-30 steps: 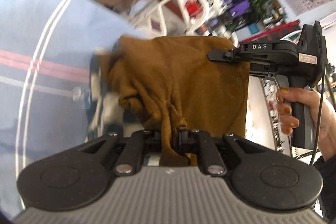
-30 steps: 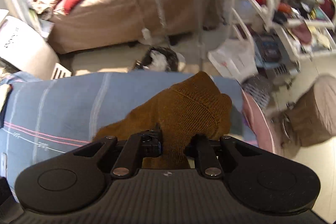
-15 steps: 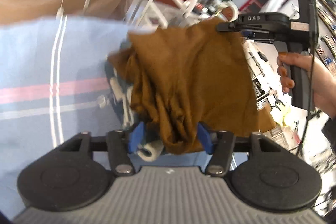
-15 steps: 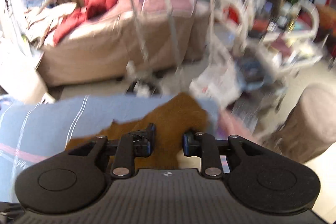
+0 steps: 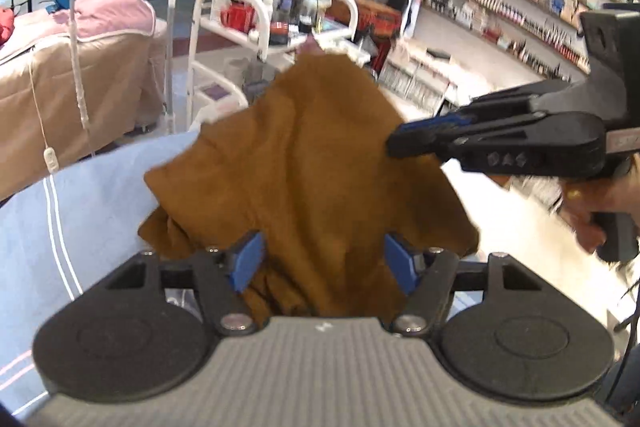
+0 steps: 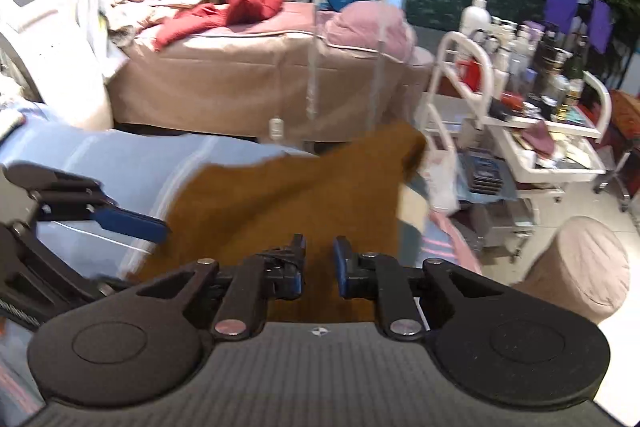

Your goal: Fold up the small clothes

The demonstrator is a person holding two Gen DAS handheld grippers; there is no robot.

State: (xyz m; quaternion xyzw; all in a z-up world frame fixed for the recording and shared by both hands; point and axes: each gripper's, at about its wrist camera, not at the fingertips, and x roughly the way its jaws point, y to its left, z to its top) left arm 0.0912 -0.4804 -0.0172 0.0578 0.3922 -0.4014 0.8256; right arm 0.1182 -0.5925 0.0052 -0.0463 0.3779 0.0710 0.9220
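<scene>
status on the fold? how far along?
Early. Done: brown garment lifted off the blue sheet. In hand: right gripper pinches one edge; left gripper open around bunched cloth. Left: spread it flat and make every fold; none visible yet.

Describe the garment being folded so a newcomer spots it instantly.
Start at the light blue striped sheet in front of the grippers. Over it hangs the brown cloth, between the open left gripper and the right gripper. It is the only mustard-brown fabric there.
</scene>
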